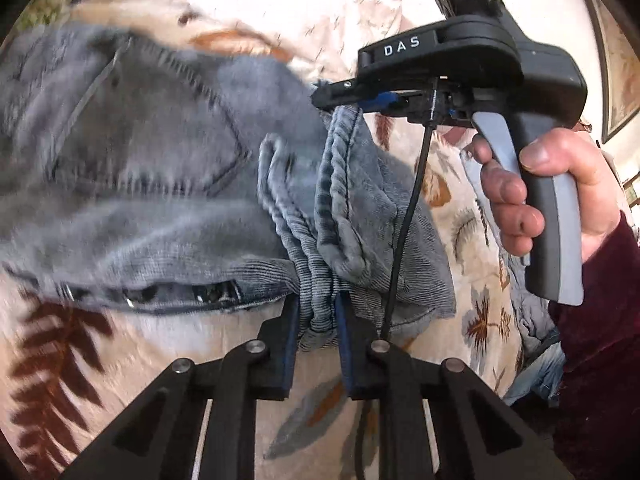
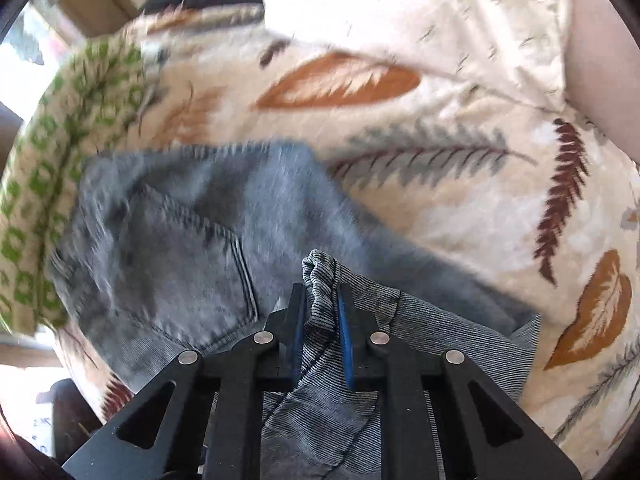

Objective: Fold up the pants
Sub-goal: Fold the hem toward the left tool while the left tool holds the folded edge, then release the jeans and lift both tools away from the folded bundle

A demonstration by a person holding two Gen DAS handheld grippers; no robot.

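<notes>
With both grippers' fingers pinching bunched pants [image 1: 132,168] hems: left gripper [image 1: 318,320], right gripper [image 2: 322,312]; may slip if tugged apart.

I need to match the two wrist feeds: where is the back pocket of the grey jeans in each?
Left wrist: back pocket, upper left, blurred, left of the left gripper.
Right wrist: back pocket, left of centre, beside the right gripper.
Shared landmark: leaf-print bedspread beneath the jeans.

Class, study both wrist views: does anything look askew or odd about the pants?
Yes. The grey pants lie rumpled on the leaf-print bedspread; each tool, left and right, pinches a bunched, wrinkled edge rather than flat fabric.
</notes>
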